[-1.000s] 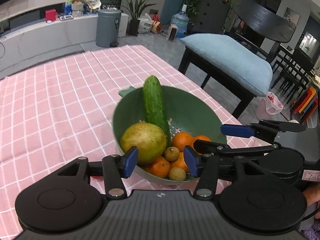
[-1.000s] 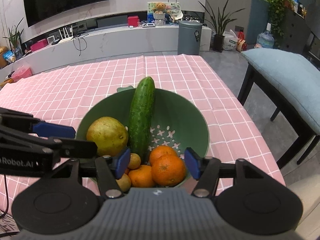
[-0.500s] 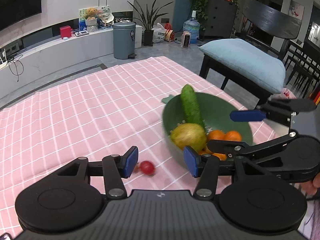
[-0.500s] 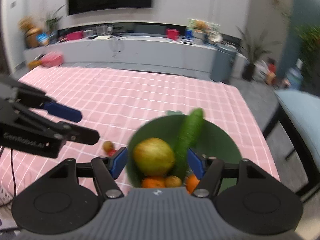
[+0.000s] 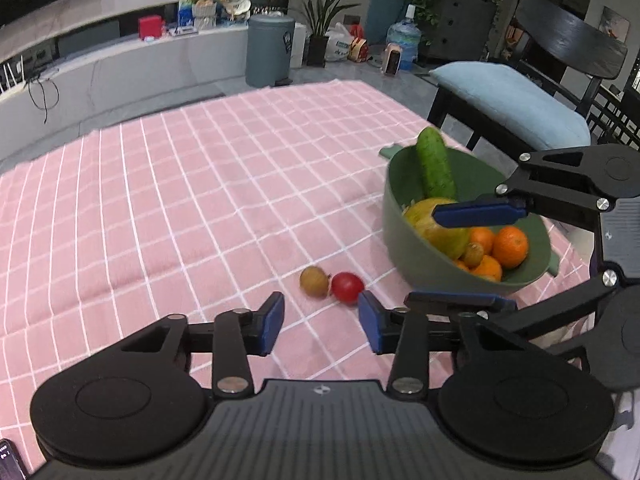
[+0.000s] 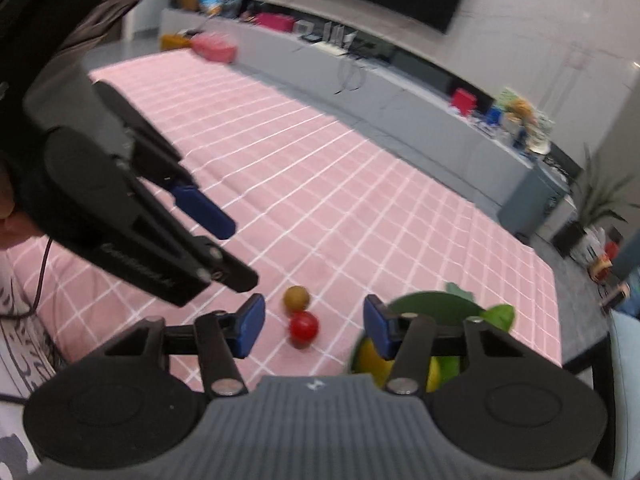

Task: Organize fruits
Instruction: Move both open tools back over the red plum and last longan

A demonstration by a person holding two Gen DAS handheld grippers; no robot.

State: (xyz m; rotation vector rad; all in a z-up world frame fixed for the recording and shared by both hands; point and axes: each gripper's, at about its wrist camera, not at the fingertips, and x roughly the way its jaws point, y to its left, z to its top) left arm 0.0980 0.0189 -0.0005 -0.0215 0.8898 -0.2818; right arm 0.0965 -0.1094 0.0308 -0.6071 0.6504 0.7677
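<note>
On pink checked tablecloth (image 5: 200,200): tomato (image 5: 346,287), green bowl (image 5: 404,240); both grippers (image 5: 321,322) (image 6: 313,322) apart, empty.

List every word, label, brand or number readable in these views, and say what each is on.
No text reads cleanly.
Embossed lettering on the side of the left claw: blurred, unreadable.
Sticker on the grey bin: too small.
Printing on the white bag beside the plant: too small.
Boxes on the far counter: print too small.

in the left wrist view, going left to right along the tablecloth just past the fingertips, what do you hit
brown longan → red cherry tomato → green colander bowl holding the pear, then the oranges
</note>
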